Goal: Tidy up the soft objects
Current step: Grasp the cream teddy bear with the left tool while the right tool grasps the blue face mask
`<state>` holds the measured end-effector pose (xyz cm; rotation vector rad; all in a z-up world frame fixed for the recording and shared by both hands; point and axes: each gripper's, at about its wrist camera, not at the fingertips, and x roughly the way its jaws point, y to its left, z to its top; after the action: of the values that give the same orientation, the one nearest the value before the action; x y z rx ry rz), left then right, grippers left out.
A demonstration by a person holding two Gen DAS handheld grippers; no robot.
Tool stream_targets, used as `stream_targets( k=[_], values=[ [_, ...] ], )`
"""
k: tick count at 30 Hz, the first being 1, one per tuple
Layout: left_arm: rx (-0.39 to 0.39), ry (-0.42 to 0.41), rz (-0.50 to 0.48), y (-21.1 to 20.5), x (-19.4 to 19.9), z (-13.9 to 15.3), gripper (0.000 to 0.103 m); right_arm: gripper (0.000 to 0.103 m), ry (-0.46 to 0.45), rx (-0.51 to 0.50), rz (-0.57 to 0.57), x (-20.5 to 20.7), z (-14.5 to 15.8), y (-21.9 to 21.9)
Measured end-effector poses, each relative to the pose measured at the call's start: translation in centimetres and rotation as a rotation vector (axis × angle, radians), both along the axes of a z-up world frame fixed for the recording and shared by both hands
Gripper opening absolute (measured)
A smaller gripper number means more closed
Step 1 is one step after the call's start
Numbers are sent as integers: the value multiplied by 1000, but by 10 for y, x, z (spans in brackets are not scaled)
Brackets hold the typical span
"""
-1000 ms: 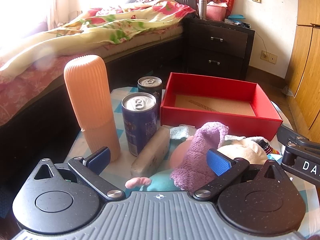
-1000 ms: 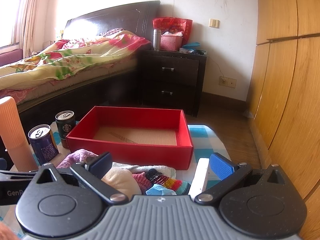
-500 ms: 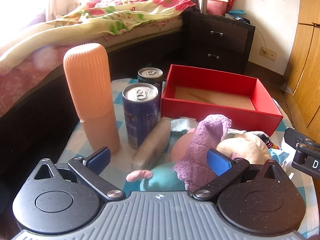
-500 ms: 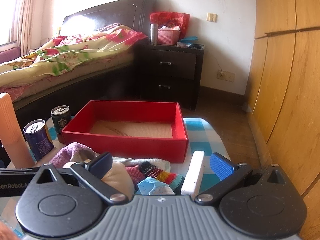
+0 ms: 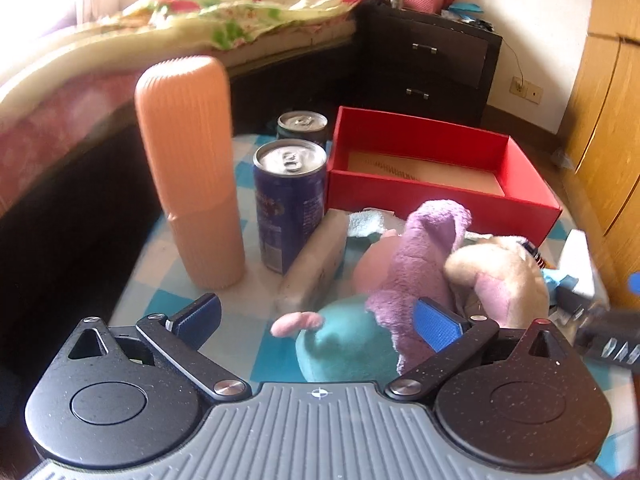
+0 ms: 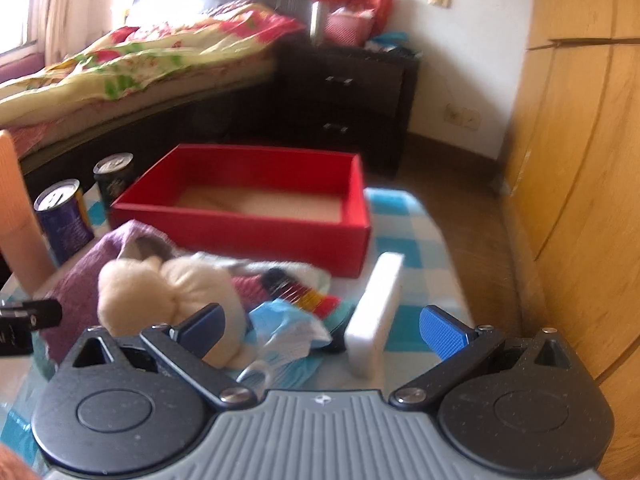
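A heap of soft things lies on the checked table in front of an empty red box [image 5: 436,176] [image 6: 256,220]. It holds a purple towel [image 5: 416,264] [image 6: 88,276], a cream plush toy [image 5: 504,284] [image 6: 168,288], a teal plush [image 5: 344,344], a striped sock [image 6: 304,296] and a blue face mask [image 6: 288,332]. My left gripper [image 5: 318,318] is open just above the teal plush and towel. My right gripper [image 6: 322,330] is open over the mask, with a white block [image 6: 374,312] between its fingers, untouched.
A tall peach ribbed bottle [image 5: 192,196], a blue can [image 5: 288,200], a dark can [image 5: 302,126] and a grey block [image 5: 316,264] stand left of the heap. A bed [image 6: 132,68] and dark nightstand [image 6: 352,100] lie behind; a wooden wardrobe [image 6: 576,160] is at right.
Both grippers have moved forward and down toward the heap, so the soft things look larger and closer. Both stay open and empty.
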<state>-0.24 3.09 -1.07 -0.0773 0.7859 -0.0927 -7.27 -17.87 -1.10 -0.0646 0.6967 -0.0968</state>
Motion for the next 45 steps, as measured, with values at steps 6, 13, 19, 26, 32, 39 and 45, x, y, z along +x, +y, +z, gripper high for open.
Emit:
stream_targets(
  k=[6, 13, 19, 26, 32, 39, 45],
  values=[
    [-30, 23, 38, 26, 4, 1, 97, 85, -28, -134, 221, 13, -4, 34],
    [-40, 39, -3, 34, 2, 2, 97, 85, -36, -135, 458, 5, -1, 35],
    [7, 7, -134, 12, -9, 2, 97, 84, 74, -115, 574, -24, -20, 10],
    [-14, -73, -406, -44, -23, 6, 95, 84, 117, -115, 496, -31, -21, -24],
    [60, -136, -556, -86, -20, 1, 79, 84, 141, -89, 502, -34, -20, -33],
    [153, 3, -706, -110, -6, -18, 58, 84, 147, -26, 515, -38, -12, -45],
    [175, 112, -714, -99, -9, -23, 51, 81, 196, 23, 471, -29, -17, -53]
  ],
)
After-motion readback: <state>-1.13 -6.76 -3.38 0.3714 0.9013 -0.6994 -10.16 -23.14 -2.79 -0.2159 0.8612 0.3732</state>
